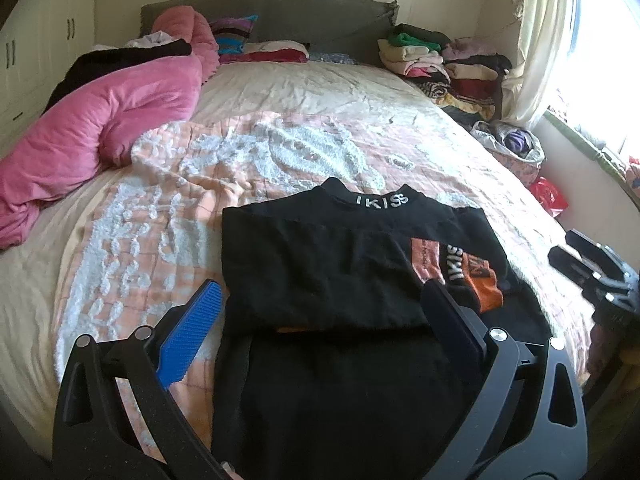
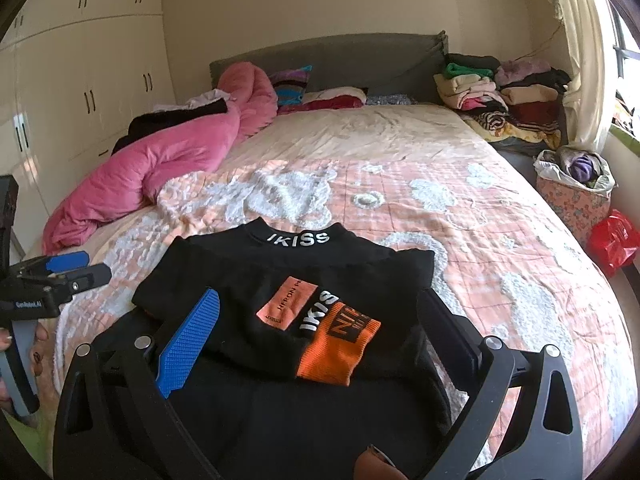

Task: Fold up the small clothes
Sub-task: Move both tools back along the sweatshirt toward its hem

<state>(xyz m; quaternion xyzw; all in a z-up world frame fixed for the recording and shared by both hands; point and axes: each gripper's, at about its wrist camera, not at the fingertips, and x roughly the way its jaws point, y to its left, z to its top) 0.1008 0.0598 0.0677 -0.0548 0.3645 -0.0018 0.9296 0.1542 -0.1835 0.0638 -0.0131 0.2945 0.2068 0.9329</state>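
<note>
Now one black top (image 2: 280, 300) lies on the bed (image 2: 500, 240), with both the left claw (image 1: 320, 304) and right claw (image 2: 320, 312) spread.

Black top (image 2: 248, 292) right between the right claw (image 2: 320, 328) fingers, white IKISS lettering on its collar, an orange cuff with black letters and a salmon patch beside it. Each claw: one blue ridged pad, one black. Ahead of the claw, a peach checked bedspread (image 2: 460, 216) with white tufted motifs; far left, a bright pink duvet (image 2: 168, 160); far right, a red bag (image 2: 614, 240).
</note>
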